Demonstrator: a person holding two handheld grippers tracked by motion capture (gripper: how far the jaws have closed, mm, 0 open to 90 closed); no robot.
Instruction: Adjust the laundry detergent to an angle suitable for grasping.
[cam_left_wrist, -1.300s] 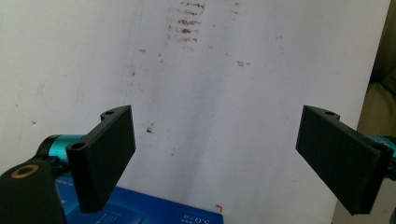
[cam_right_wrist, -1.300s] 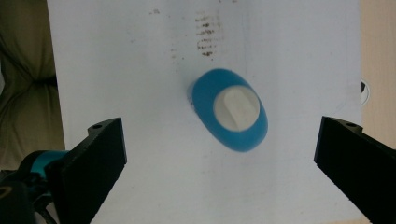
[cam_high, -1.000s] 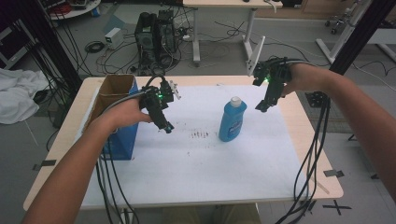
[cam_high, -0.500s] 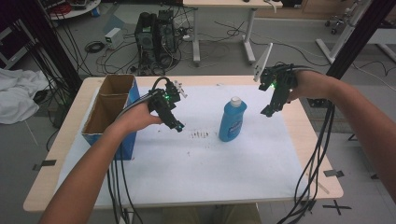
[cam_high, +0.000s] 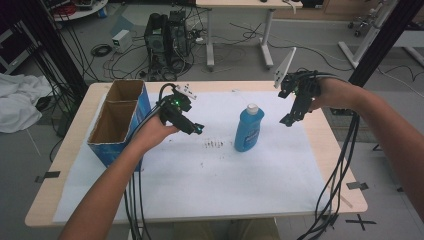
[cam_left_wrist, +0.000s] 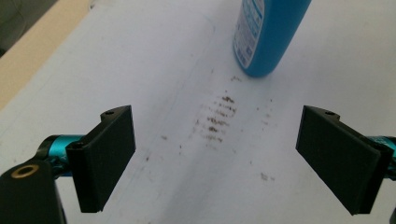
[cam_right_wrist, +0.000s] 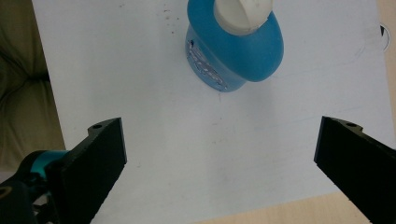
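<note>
A wooden table (cam_high: 345, 165) is standing in the middle of the room, and a big white sheet of paper (cam_high: 200, 190) is lying flat on top of it. A grey floor (cam_high: 100, 30) is showing all around. Black cables (cam_high: 125, 55) are snaking over the floor behind the table. A dark computer box (cam_high: 167, 32) is sitting on the floor there, beside the white legs of another desk (cam_high: 240, 35). A white cloth (cam_high: 17, 102) is lying in a heap at the left. Black metal poles (cam_high: 385, 40) are leaning up at the sides. Soft, even light is falling on everything.
</note>
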